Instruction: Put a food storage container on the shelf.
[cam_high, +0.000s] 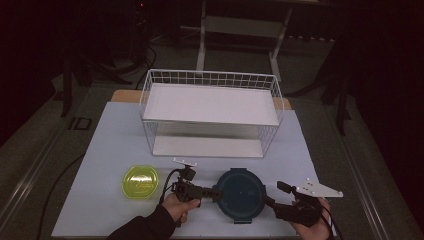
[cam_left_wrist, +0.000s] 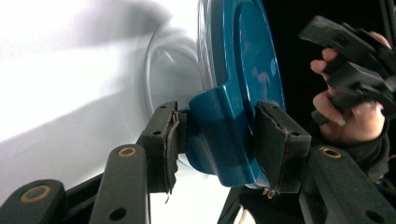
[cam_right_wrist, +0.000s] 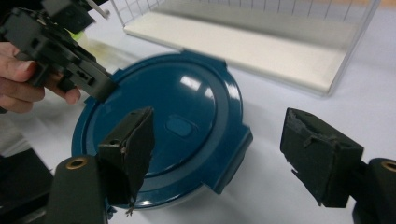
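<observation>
A round dark-blue container with a snap-on lid (cam_high: 240, 194) sits on the white table near the front edge. My left gripper (cam_high: 214, 192) comes in from its left side. In the left gripper view that gripper (cam_left_wrist: 219, 144) is shut on the lid's blue latch tab (cam_left_wrist: 219, 135), both pads pressing its sides. My right gripper (cam_high: 270, 200) is at the container's right front. In the right gripper view it (cam_right_wrist: 219, 135) stands open, one jaw over the lid (cam_right_wrist: 173, 116), the other off its rim, with a latch tab (cam_right_wrist: 233, 158) lying between them untouched.
A yellow-green lidded container (cam_high: 141, 182) lies left of the left hand. A white wire basket shelf (cam_high: 210, 112) with two levels stands behind, across the middle of the table. Dark floor and table legs surround the white surface (cam_high: 100, 150).
</observation>
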